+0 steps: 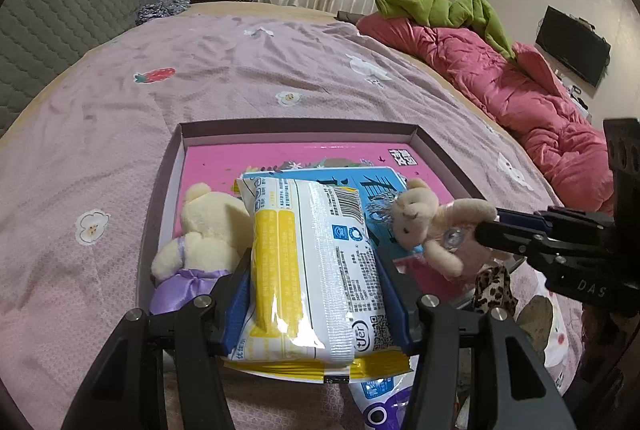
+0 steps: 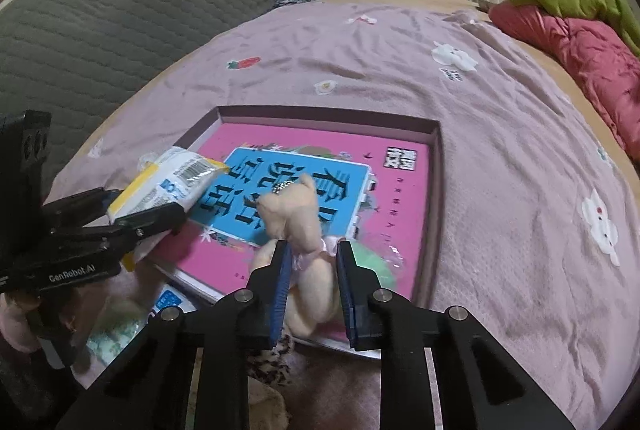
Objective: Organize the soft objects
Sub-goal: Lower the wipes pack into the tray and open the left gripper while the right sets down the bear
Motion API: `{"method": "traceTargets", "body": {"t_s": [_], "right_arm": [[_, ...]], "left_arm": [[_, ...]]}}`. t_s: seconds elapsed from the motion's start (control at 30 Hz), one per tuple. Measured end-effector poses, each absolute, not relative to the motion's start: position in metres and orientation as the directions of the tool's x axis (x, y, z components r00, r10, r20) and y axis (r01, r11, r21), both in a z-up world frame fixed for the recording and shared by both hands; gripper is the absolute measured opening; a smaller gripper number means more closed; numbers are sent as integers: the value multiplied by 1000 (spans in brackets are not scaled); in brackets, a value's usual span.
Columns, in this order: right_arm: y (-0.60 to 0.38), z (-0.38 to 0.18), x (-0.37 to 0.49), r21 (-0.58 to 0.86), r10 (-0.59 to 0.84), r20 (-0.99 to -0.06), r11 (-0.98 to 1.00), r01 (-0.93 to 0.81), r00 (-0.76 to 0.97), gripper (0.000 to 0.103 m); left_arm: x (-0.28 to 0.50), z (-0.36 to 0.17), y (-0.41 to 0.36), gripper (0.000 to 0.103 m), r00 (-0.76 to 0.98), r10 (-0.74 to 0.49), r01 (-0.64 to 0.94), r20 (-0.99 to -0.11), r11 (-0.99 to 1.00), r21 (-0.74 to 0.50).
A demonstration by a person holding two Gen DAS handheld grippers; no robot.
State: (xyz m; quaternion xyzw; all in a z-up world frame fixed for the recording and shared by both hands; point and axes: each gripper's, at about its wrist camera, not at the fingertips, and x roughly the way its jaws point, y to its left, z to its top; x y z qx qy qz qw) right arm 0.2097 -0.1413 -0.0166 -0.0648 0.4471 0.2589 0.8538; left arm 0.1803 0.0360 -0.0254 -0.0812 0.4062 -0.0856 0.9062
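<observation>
My left gripper (image 1: pixel 312 256) is shut on a white and yellow tissue pack (image 1: pixel 312 262), held over the near edge of a shallow box tray (image 1: pixel 296 127). A cream bear in a purple dress (image 1: pixel 200 230) lies in the tray's left side. My right gripper (image 2: pixel 313 246) is shut on a small beige bear in a pink dress (image 2: pixel 296 213), which hangs over the pink and blue book (image 2: pixel 400 197) inside the tray (image 2: pixel 320 113). From the left wrist view that bear (image 1: pixel 420 222) hangs at the right gripper's (image 1: pixel 490 226) tip. In the right wrist view the left gripper (image 2: pixel 152 218) and its pack (image 2: pixel 168 181) show at the left.
The tray sits on a lilac bedsheet (image 1: pixel 240 69). A leopard-print soft thing (image 1: pixel 494 286) and another printed pack (image 1: pixel 380 398) lie near the bed's front edge. A pink quilt (image 1: pixel 540 109) with a green cloth (image 1: pixel 452 9) fills the right side; a grey quilted headboard (image 1: pixel 60 9) stands on the left.
</observation>
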Motion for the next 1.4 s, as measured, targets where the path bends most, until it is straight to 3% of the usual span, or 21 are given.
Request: {"method": "traceTargets", "body": {"t_s": [0.83,1.33,1.4], "right_arm": [[-119,-40,222,124,382,-819,847,-517,429,23],[-121,-32,218,138,408,-798,841,-523,444,31],[-121,-32,218,135,404,-797,843,-520,449,36]], "left_arm": [[191,-44,27,56,623,-197,78,-757,979,-191],[207,-58,20,57,590,-170,83,-789,985,-150],[207,-58,18,57,585,-167,87,-793,986,-143]]}}
